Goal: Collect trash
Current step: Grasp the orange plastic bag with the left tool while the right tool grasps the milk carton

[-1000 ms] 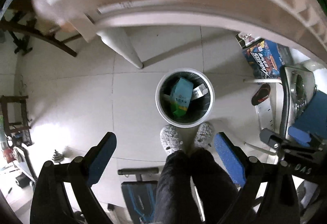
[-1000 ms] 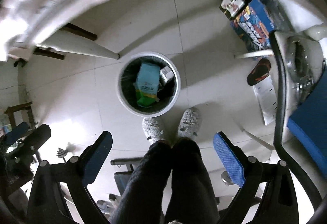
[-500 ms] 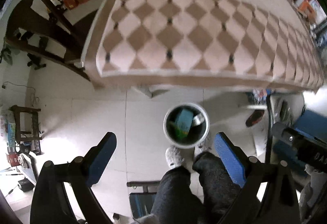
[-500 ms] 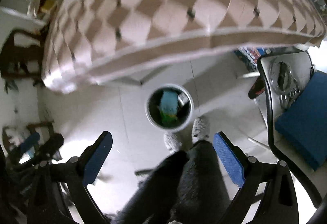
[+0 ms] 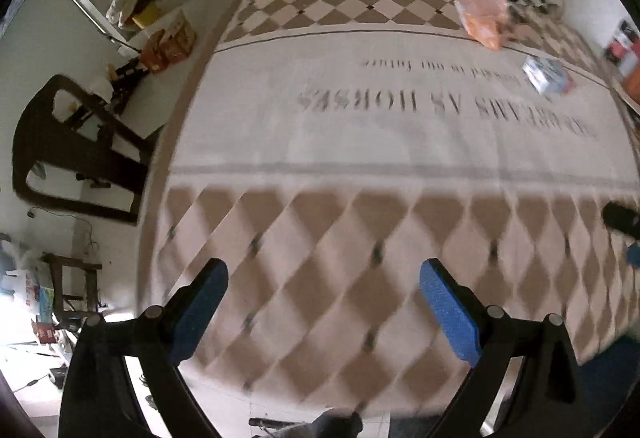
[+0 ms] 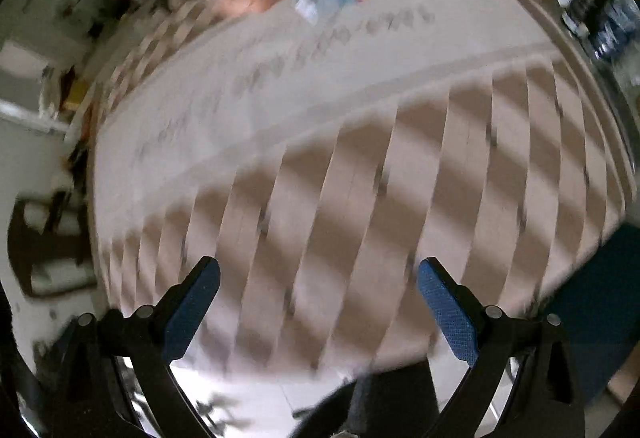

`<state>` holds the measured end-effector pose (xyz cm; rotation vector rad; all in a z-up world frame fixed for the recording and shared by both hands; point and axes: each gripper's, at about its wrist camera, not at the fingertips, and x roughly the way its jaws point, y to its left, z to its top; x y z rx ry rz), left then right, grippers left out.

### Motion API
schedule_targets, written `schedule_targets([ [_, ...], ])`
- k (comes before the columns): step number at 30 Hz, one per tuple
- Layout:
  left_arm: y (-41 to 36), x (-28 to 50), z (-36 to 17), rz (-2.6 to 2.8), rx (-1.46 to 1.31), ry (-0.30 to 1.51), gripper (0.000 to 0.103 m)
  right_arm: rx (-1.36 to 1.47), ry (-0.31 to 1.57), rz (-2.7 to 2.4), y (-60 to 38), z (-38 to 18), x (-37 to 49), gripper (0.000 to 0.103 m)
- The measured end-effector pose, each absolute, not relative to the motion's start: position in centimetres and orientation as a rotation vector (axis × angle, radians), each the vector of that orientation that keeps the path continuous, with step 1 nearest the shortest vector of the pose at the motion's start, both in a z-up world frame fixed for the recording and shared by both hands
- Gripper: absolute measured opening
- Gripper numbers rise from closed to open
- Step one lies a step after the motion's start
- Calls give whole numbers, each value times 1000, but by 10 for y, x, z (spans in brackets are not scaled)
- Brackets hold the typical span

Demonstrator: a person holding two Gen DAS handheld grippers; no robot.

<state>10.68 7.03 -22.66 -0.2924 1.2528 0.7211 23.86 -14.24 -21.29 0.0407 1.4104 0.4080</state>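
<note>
With both the left gripper [image 5: 323, 312] and right gripper [image 6: 319, 312] spread wide and empty, the orange bag [image 5: 482, 16] and small box [image 5: 547, 75] at the tablecloth's [image 5: 360, 142] far end could easily get knocked off by a rushed reach.

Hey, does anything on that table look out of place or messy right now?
Two loose items sit at the far side of the tablecloth: a crumpled orange bag and a small blue-and-white packet, lying askew. Nothing looks spilled. Both grippers, left and right, are open and empty.
</note>
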Motion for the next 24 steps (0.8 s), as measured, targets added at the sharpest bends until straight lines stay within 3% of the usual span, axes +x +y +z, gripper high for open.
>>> schedule_targets([
  [10,112,253,-285,741,-322,1398,98,-314,1415,403,-60,-252,455,100],
  [20,120,327,-277,709,-342,1395,98,-499,1487,531,-1,-295,521,101],
  [24,123,360,-261,655,-362,1352,98,-417,1491,525,-9,-295,536,94],
])
